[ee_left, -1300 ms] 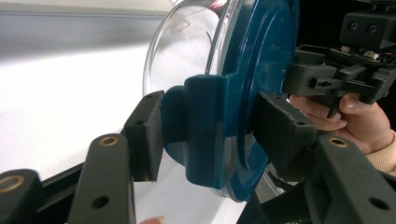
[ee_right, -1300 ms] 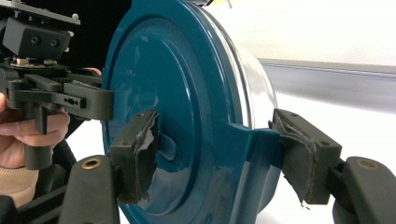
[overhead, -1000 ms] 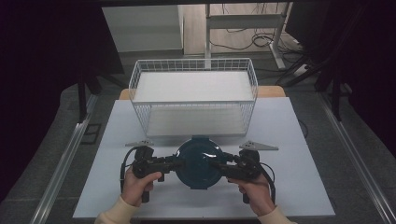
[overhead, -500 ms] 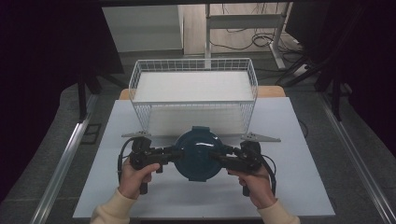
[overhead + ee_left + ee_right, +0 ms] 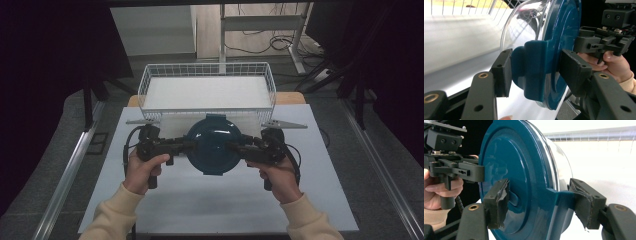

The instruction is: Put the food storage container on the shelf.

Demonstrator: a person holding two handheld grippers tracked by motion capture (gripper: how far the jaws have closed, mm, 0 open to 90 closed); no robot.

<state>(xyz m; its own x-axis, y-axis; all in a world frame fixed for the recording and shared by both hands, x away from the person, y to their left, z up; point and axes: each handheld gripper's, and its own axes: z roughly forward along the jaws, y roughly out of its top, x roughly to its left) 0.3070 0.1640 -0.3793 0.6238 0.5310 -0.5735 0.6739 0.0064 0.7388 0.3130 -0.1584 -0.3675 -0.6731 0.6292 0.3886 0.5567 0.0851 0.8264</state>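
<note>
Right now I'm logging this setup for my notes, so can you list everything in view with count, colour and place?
Container with lid: one, dark blue lid on a clear bowl, held above the table's middle between the two grippers, just in front of the basket.
Wire basket: one, white, at the far side of the table.
Table: one, white top, in front of the person.
Left gripper: one, black, jaws on either side of the lid's side tab.
Right gripper: one, black, jaws on either side of the opposite tab.
Hands: two, cream sleeves, left hand and right hand at the near edge.
</note>
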